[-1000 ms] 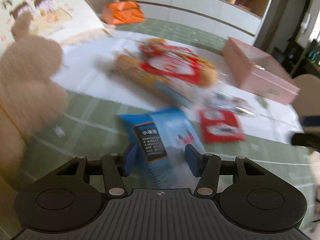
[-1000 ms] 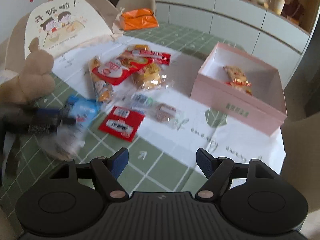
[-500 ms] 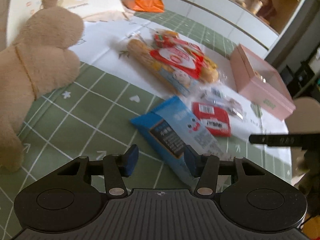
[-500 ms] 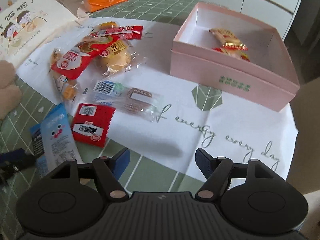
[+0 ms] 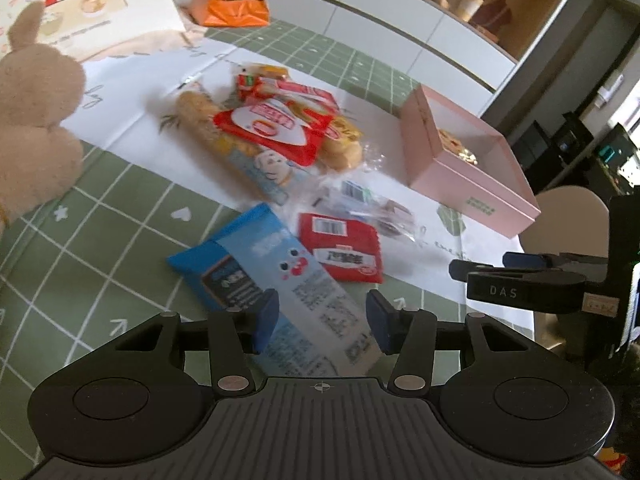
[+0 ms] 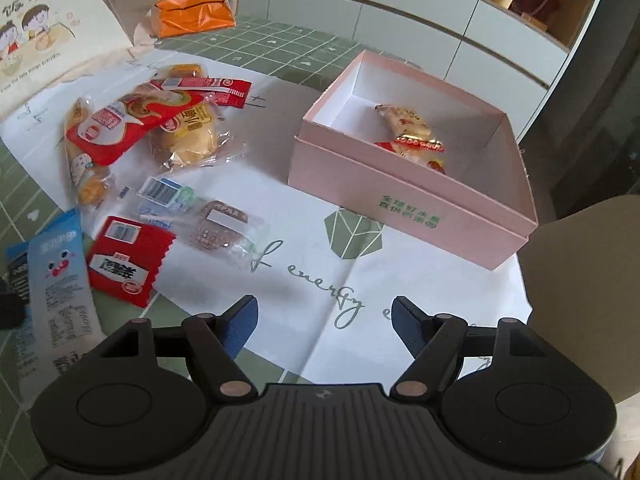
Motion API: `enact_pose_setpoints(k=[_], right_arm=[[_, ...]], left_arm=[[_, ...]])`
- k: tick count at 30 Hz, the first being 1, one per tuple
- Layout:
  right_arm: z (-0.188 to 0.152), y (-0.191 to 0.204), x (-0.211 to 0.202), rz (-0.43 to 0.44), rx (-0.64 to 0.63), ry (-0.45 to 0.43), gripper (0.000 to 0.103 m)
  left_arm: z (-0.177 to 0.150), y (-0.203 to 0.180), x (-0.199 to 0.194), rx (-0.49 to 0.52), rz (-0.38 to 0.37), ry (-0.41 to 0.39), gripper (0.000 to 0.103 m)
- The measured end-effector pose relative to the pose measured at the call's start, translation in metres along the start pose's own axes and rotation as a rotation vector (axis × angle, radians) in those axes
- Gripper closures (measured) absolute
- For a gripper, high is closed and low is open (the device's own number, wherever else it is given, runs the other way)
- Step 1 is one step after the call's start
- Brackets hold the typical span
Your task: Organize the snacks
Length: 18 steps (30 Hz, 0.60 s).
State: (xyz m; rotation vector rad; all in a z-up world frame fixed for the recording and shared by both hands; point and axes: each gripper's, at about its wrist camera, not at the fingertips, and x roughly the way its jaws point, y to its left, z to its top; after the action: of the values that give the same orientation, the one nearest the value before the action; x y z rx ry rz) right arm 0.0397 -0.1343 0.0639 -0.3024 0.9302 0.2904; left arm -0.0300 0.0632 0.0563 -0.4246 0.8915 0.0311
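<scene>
Here the left gripper has just been closing, its jaws partly apart around the lower end of a blue packet on the green checked tablecloth; whether the pads press it I cannot tell. The right gripper hovers open and empty over the white paper mat. Just beside the blue packet lies a red packet, then a clear-wrapped biscuit and piled bread snacks. Farther right, the pink box holds one wrapped snack.
</scene>
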Motion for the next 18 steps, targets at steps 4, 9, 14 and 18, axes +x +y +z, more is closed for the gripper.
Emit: enact_pose_setpoints(k=[4,9,14,18], right_arm=[[0.002,-0.009,0.002,0.055,0.002,0.047,0.029],[0.017,-0.008,0.0,0.177,-0.029,0.049,0.031],[0.046,0.01,0.0,0.317,-0.106,0.018,0.031],[0.058,0.044,0.001,0.447,-0.178,0.035,0.029]], left_arm=[[-0.002,-0.008,0.001,0.011,-0.003,0.004,0.05],[-0.001,-0.005,-0.002,-0.012,0.03,-0.007,0.05],[-0.001,0.009,-0.012,-0.069,0.089,-0.029,0.05],[-0.003,0.031,-0.027,-0.154,0.169,-0.06,0.05]])
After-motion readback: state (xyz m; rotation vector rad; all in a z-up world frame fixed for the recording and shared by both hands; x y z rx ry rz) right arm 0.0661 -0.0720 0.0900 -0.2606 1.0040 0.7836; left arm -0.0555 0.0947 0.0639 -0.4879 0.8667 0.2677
